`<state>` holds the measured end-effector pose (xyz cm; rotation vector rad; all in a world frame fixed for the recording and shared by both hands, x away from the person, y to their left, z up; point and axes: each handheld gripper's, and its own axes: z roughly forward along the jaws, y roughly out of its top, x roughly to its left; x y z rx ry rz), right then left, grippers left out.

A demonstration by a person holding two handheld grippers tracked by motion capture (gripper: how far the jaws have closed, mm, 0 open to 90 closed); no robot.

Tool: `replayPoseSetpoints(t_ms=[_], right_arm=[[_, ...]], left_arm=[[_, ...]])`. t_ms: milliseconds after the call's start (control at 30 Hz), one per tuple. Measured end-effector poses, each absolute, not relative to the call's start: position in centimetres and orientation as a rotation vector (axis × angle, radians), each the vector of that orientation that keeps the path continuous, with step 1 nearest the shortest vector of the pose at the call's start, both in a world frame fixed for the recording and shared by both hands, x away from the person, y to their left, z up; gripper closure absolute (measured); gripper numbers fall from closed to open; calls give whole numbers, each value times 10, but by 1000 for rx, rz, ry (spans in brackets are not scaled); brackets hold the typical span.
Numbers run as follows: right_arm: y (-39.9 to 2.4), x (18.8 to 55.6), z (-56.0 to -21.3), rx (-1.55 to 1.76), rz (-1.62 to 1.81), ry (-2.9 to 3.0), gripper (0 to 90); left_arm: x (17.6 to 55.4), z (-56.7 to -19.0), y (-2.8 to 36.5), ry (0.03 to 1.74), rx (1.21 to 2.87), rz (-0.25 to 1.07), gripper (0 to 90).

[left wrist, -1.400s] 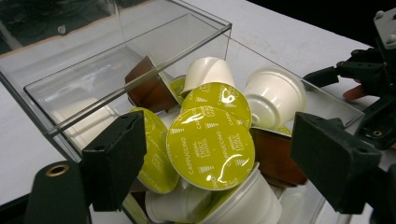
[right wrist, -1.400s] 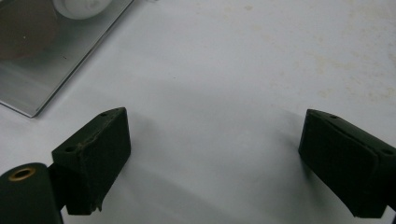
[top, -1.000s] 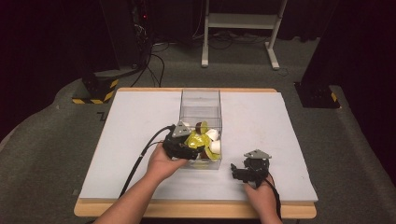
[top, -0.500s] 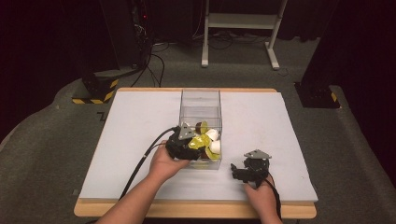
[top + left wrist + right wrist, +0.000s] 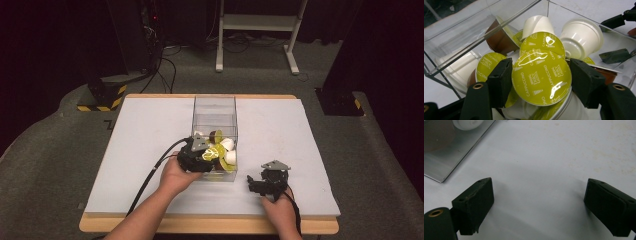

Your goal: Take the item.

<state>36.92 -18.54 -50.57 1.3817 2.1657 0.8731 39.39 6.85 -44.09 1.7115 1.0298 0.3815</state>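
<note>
Two grippers, one per hand. Left gripper (image 5: 541, 82): jaws on either side of a capsule with a green foil lid (image 5: 541, 78) printed "CAPPUCCINO", both pads against its rim, gripping it at the near end of the clear box (image 5: 215, 107). In the high view the left gripper (image 5: 212, 156) sits at the box's near left corner, cable trailing toward the table's near edge.

Right gripper (image 5: 539, 207): jaws spread wide over bare table, nothing between them. In the high view the right gripper (image 5: 261, 184) rests on the table just right of the box's near corner, apart from it.

Around the held capsule, left gripper view: a second green lid (image 5: 542, 43) directly behind, touching it; a third green lid (image 5: 487, 66) to the left, partly behind the left jaw; two white capsule bodies (image 5: 580, 38) behind, one tipped on its side; a brown capsule (image 5: 499, 40) against the box wall; another brown body at right, partly hidden. More capsules lie beneath; full count cannot be told. The box's clear walls stand close on the left and rear.

Surface: white table top (image 5: 145, 130), wooden edge, faintly marked. Room: dark, grey carpet (image 5: 45, 150), a white metal frame (image 5: 260, 22) at the rear, loose cables, yellow-and-black striped bases (image 5: 102, 95).
</note>
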Motion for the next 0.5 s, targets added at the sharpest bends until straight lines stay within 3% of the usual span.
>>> replayPoseSetpoints(t_ms=[500], right_arm=[[-185,369,-506,1382,873,2166,90]], left_arm=[[390,-435,75,1026,1646,360,377]])
